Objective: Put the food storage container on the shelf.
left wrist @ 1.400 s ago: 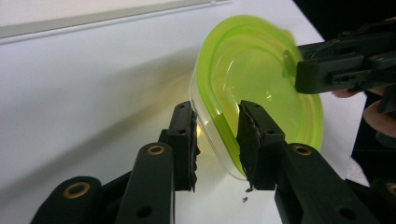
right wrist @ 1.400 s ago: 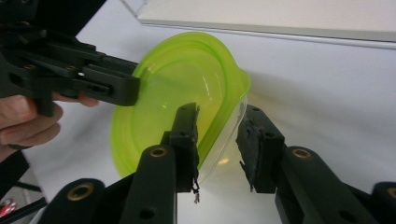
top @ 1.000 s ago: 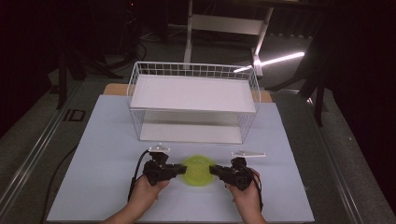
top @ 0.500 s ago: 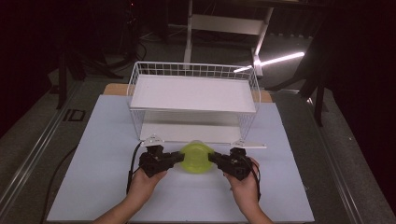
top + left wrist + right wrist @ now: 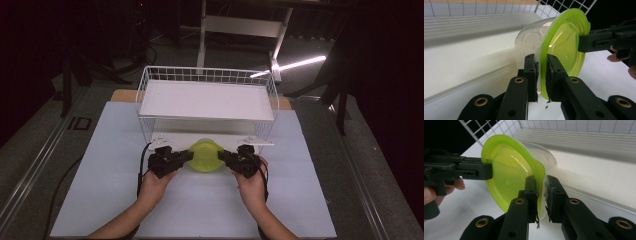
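Green-lidded clear container (image 5: pixel 204 156) just before the wire rack (image 5: pixel 207 102): your left gripper (image 5: pixel 541 75) and right gripper (image 5: pixel 541 195) clamp opposite rim edges, so it stays level for the lower shelf.

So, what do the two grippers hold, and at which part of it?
Both hold one clear round plastic container with a yellow-green lid. The left gripper and the right gripper each pinch the lid's rim, on opposite sides.
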`<state>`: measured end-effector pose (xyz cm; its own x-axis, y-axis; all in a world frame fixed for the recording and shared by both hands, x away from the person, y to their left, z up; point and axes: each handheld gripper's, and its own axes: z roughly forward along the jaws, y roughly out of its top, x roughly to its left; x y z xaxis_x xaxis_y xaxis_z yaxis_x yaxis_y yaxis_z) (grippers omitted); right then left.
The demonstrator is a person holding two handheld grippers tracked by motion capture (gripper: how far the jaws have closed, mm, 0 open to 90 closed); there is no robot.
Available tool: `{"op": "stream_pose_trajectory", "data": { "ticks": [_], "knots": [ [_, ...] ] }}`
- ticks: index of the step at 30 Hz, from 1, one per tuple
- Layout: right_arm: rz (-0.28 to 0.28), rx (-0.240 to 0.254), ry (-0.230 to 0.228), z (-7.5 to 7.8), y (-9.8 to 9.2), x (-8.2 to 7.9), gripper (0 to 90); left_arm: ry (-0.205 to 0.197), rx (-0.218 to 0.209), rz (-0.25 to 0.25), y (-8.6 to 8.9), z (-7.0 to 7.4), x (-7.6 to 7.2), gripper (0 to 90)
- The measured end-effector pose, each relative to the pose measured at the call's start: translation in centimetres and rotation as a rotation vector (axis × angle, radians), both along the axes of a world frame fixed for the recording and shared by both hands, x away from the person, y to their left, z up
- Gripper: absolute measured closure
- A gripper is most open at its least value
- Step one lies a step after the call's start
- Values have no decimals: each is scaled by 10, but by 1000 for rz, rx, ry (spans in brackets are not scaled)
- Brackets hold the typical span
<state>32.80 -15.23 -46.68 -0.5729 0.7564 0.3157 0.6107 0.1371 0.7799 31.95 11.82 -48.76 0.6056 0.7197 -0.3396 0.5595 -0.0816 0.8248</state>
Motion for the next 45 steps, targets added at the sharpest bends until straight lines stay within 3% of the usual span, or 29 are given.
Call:
{"op": "stream_pose_trajectory", "data": {
  "ticks": [9,21,25,29,34,38,41,45],
  "knots": [
    [-16,-19,-11,-12,4,14,798,2,36,8,-1,-8,16,809],
    [-33,-47,-16,-17,10,30,795,-2,57,31,-1,-13,32,808],
    [-42,-42,-9,-19,11,33,795,13,43,43,0,-13,36,809],
    [-62,-51,-12,-20,11,39,784,-16,57,51,-4,-15,39,808],
    [-61,-51,-12,-18,12,40,797,-5,14,68,-1,-18,38,807],
    [-52,-50,-11,-18,11,36,797,-7,18,62,-1,-17,30,808],
    [-56,-41,12,-21,9,30,796,18,18,57,-3,-18,24,808],
    [-57,-45,21,-24,8,28,797,23,32,55,-5,-20,24,807]
  ]
}}
